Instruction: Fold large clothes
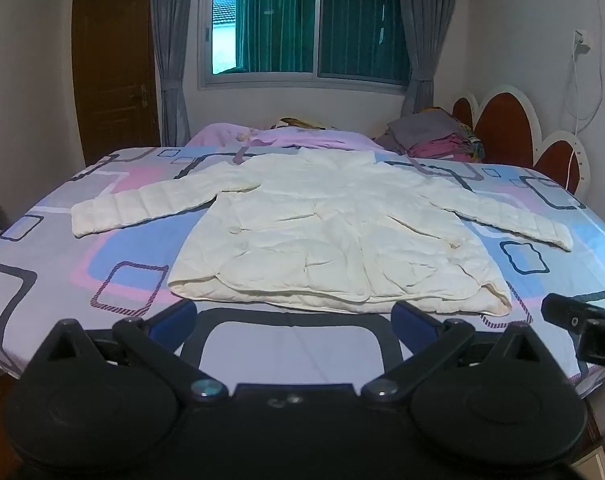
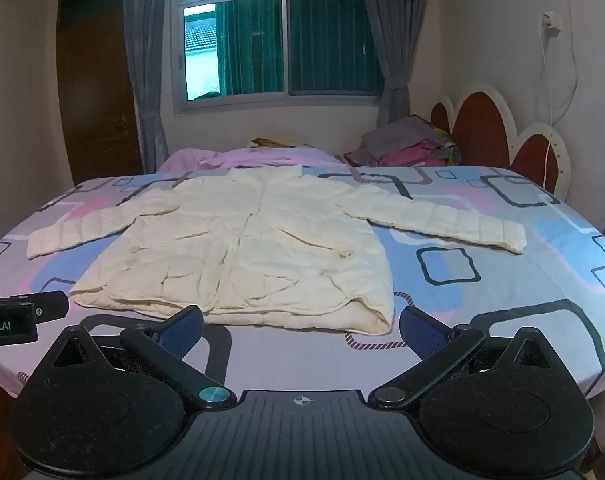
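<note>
Here both grippers, left (image 1: 294, 316) and right (image 2: 300, 322), tilted down toward jacket (image 1: 326, 240), jaws wide, empty

A home bedroom. Ahead of the two hand-held grippers, a wide bed (image 1: 42, 280) under a sheet printed with pink, blue and grey rounded squares. At the far right, a scalloped headboard (image 1: 506, 128) in red-brown with white edging. Just left of the headboard, a heap of folded clothes (image 1: 438, 136); at the far side of the bed, a pink blanket (image 1: 302, 138). Straight ahead on the far wall, a sliding window (image 1: 306, 28) flanked by grey curtains (image 1: 170, 52). Far left, a brown wooden door (image 1: 114, 68). High on the right wall, a socket (image 1: 582, 40) with a white cable hanging down.
</note>
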`<state>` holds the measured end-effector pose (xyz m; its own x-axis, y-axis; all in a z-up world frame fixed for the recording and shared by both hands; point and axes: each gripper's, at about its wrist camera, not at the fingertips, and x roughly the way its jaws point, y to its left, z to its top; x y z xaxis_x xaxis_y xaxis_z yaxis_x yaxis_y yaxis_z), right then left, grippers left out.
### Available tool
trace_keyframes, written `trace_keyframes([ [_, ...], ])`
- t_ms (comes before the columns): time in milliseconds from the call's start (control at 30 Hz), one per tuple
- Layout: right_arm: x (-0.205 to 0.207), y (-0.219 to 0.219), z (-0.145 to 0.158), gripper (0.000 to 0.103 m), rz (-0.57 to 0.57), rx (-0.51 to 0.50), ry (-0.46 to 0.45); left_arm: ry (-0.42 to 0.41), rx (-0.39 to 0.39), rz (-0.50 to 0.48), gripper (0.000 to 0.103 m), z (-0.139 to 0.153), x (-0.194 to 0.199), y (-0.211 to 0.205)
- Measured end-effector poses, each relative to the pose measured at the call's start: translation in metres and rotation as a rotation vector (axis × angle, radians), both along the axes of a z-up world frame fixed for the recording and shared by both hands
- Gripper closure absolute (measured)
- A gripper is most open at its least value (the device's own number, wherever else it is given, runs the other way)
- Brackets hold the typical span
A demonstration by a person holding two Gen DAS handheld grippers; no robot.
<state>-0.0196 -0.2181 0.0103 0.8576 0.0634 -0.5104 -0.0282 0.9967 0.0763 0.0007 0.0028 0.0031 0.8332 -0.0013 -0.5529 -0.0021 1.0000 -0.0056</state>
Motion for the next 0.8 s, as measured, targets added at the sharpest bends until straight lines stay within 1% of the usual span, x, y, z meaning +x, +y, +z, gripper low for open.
trace_keyframes([
  [800,0.0018,0.0003,0.0,0.0,-0.003,-0.003,-0.004,-0.007,0.019,-0.009,0.0,0.0047,0.0025,0.0016],
])
